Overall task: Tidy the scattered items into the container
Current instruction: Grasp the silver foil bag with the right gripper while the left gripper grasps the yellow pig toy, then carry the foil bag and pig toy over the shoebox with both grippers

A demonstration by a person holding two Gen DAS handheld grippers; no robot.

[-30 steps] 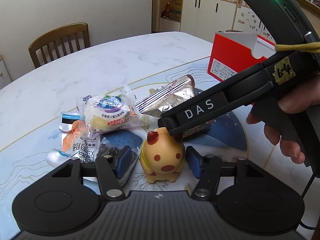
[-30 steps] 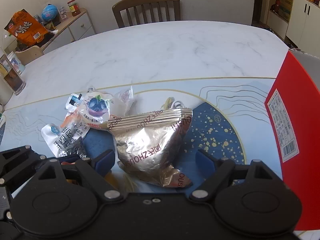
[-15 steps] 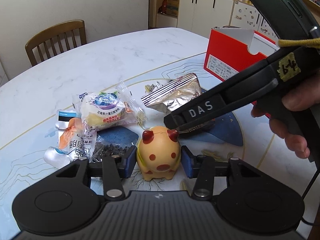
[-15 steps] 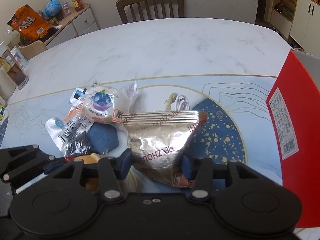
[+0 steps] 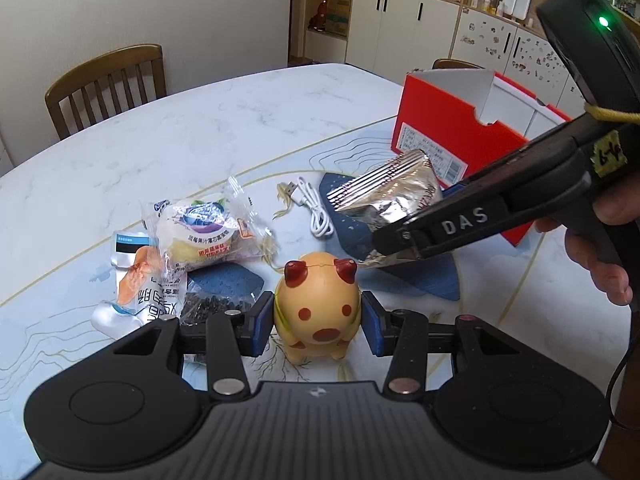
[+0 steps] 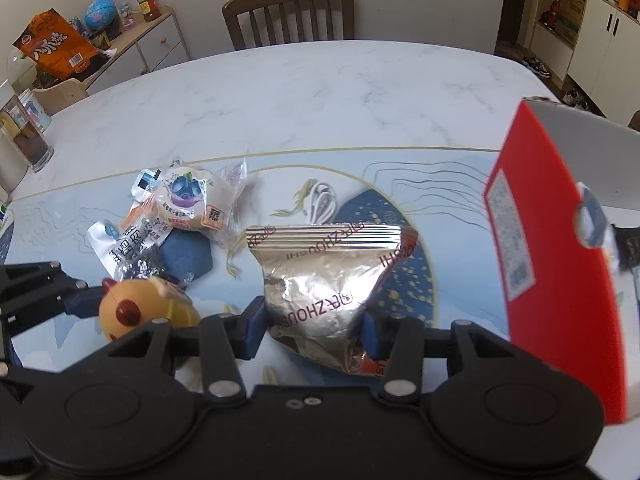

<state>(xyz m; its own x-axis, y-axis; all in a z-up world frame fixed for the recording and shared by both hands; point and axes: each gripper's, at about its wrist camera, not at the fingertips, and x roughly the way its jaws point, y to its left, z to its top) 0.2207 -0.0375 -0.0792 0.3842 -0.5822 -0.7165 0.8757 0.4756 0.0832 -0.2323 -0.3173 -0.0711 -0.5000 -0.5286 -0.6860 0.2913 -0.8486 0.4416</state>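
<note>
A yellow toy pig [image 5: 318, 304] with red ears sits between the blue pads of my left gripper [image 5: 318, 326], which is shut on its sides. My right gripper [image 6: 312, 330] is shut on the lower end of a crinkled silver foil snack bag [image 6: 320, 276]. In the left wrist view that bag [image 5: 396, 200] hangs from the right gripper [image 5: 394, 242] just above the mat, in front of the open red box [image 5: 440, 132]. The red box [image 6: 552, 280] stands close on the right in the right wrist view. The toy pig [image 6: 136, 308] shows at lower left there.
On the patterned mat lie a blueberry bun pack [image 5: 204, 236], a white and orange pouch [image 5: 140, 284], a clear bag of dark bits [image 5: 208, 304] and a white cable [image 5: 316, 212]. A wooden chair [image 6: 288, 12] stands beyond the marble table [image 6: 320, 100]. A glass jar [image 6: 24, 140] is at far left.
Both grippers' jaws have closed, the left on the toy pig and the right on the foil bag. The bag has moved right toward the red box, which uncovered the white cable.
</note>
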